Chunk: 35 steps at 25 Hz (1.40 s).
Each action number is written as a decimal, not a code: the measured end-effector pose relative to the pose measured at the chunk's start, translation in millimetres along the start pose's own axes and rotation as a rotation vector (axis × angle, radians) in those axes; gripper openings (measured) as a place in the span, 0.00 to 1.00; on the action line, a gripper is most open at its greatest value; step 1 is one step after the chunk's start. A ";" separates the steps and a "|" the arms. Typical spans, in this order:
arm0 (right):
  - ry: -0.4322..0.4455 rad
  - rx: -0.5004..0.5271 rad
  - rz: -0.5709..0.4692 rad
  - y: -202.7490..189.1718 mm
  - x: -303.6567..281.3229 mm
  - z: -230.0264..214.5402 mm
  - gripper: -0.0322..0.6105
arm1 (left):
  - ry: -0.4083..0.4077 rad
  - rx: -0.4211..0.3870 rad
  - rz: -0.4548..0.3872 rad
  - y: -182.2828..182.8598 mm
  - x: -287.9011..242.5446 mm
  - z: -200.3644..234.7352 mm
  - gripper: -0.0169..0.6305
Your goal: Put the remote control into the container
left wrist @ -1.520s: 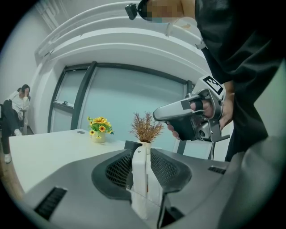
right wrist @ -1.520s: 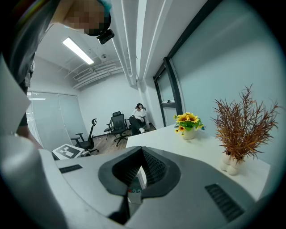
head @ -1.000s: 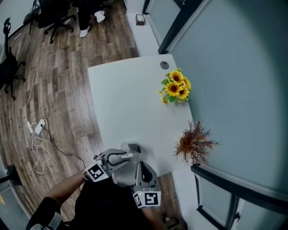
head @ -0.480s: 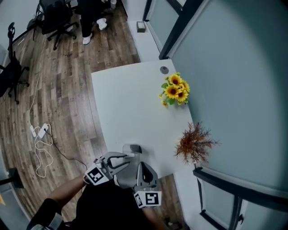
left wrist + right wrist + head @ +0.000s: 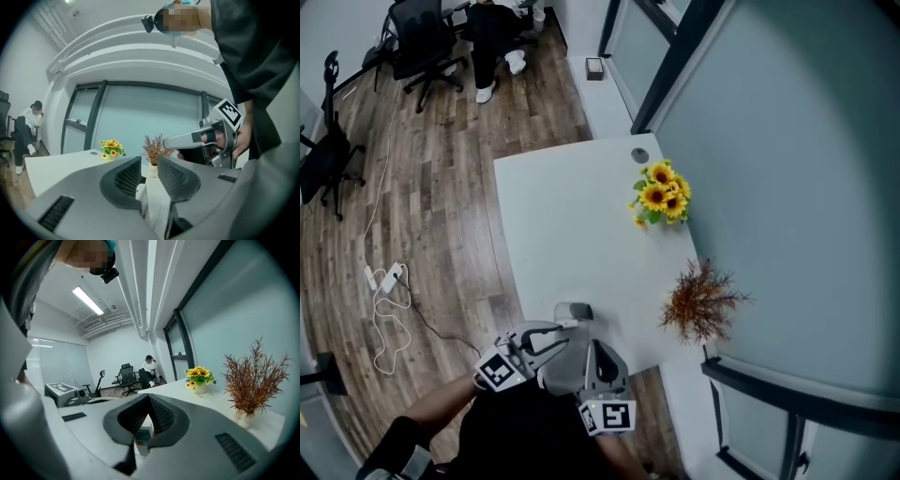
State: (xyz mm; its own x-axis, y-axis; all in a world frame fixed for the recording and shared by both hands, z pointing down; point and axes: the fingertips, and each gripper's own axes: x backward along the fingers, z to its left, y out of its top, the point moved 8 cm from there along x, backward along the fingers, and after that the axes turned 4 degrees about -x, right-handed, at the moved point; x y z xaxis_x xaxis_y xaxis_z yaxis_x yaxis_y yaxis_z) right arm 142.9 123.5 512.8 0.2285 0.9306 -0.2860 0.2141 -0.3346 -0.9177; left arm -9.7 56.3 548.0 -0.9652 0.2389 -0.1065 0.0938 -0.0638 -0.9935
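Left gripper (image 5: 149, 163): jaws slightly apart, nothing between. Right gripper (image 5: 149, 398): jaws pressed together, empty. Remote (image 5: 142, 436) just beyond right tips, at table's (image 5: 562, 225) 6 o'clock edge.

Remote control (image 5: 142, 437) mostly behind fingers (image 5: 162, 416)

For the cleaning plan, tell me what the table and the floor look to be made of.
Table: smooth, matt white top, likely laminate or painted board; no grain shows. Floor: brown planks with visible grain and seams, so wood or wood-look laminate; the pictures do not settle which.
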 end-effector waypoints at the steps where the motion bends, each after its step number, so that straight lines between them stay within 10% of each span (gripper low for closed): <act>1: 0.003 0.001 -0.005 1.2 0.6 0.1 0.06 | 0.009 -0.001 -0.005 3.0 0.5 -0.8 0.20; 35: 0.085 0.037 -0.114 20.2 31.7 20.1 0.06 | 0.600 0.021 0.030 60.4 53.4 -32.5 0.04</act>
State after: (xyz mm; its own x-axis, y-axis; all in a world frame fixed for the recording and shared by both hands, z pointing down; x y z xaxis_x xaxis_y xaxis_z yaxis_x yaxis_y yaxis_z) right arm 135.3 149.2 479.5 0.2845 0.9459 -0.1560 0.2086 -0.2200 -0.9529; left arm -47.7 96.7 481.1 -0.6553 0.7415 -0.1442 0.1083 -0.0967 -0.9894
